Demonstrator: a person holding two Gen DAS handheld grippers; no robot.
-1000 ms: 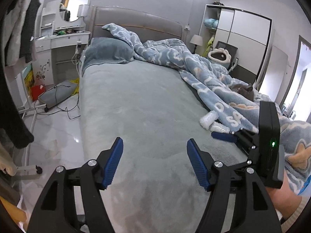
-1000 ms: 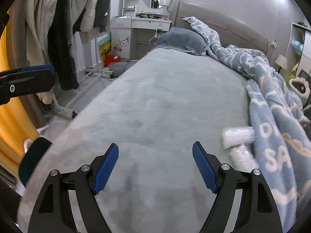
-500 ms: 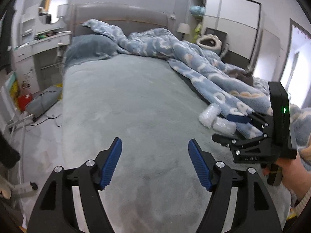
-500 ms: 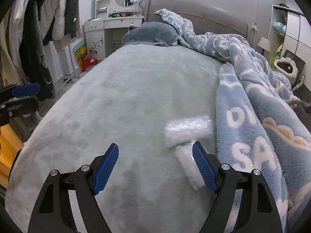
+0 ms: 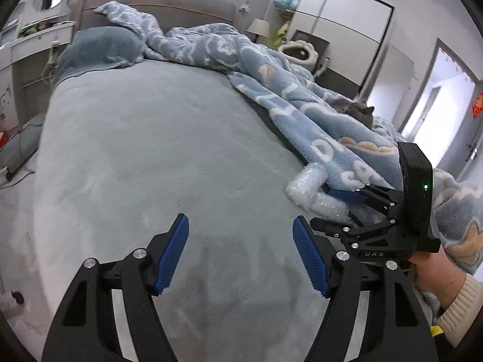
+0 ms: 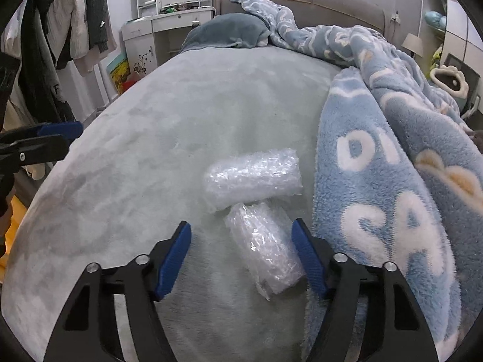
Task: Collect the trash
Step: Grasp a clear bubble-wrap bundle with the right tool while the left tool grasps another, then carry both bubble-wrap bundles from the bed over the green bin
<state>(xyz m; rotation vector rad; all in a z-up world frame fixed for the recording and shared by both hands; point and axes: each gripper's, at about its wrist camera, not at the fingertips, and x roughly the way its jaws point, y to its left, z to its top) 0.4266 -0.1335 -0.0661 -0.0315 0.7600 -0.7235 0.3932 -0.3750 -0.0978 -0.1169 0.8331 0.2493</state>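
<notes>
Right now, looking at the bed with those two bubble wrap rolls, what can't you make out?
- Nearer bubble wrap roll: its right side against the right gripper's closing pad, contact unclear, right wrist view.
- Both rolls in the left wrist view: partly covered by the right gripper.
- Grey cat: body sunk in the blue blanket.
- Dressing table clutter: too small to name.

I see a pale grey-green bed cover (image 6: 169,138) and a light blue fleece blanket (image 6: 401,181) patterned with white letters and cream clouds. Two clear, whitish bubble-wrap rolls (image 6: 256,175) glint. My grippers' pads (image 6: 173,256) are ribbed blue on black frames. The pillow (image 6: 229,30) is slate blue.
</notes>
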